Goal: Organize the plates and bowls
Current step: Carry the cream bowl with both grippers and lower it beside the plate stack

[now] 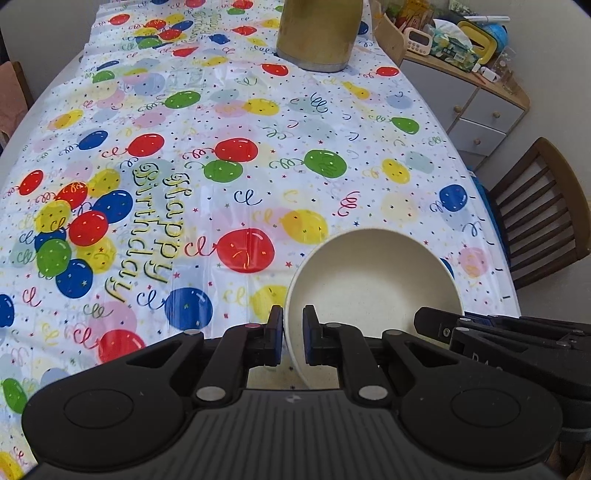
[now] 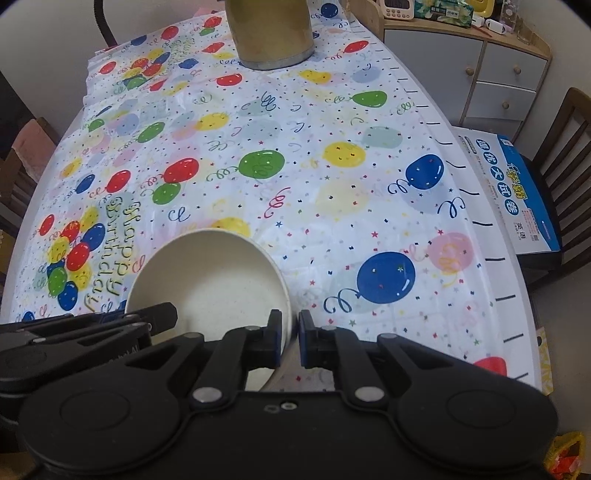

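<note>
A balloon-print "Happy Birthday" cloth (image 1: 155, 155) covers the bench, its lettering lying at about nine o'clock in the left wrist view. At six o'clock there, the left tool (image 1: 293, 338) is clenched on the left rim of a cream bowl (image 1: 373, 280), one finger outside the wall and one inside. The bowl sits tilted just above the cloth near the bench's near edge, its open mouth facing forward. At three o'clock in that view the right tool's black body reaches in against the bowl's other side. In the right wrist view the same bowl (image 2: 214, 277) lies at about seven o'clock, and the right tool (image 2: 289, 339) pinches its right rim in the same way, one finger inside and one out. A tall brass-coloured vessel (image 1: 317, 33) stands at twelve o'clock at the far end of the bench, well apart from the bowl. Past the bench's right edge, at one o'clock, a grey drawer cabinet (image 2: 495, 70) carries clutter, and at three o'clock a blue printed box (image 2: 513, 192) rests on a dark wooden chair (image 2: 569, 155).
</note>
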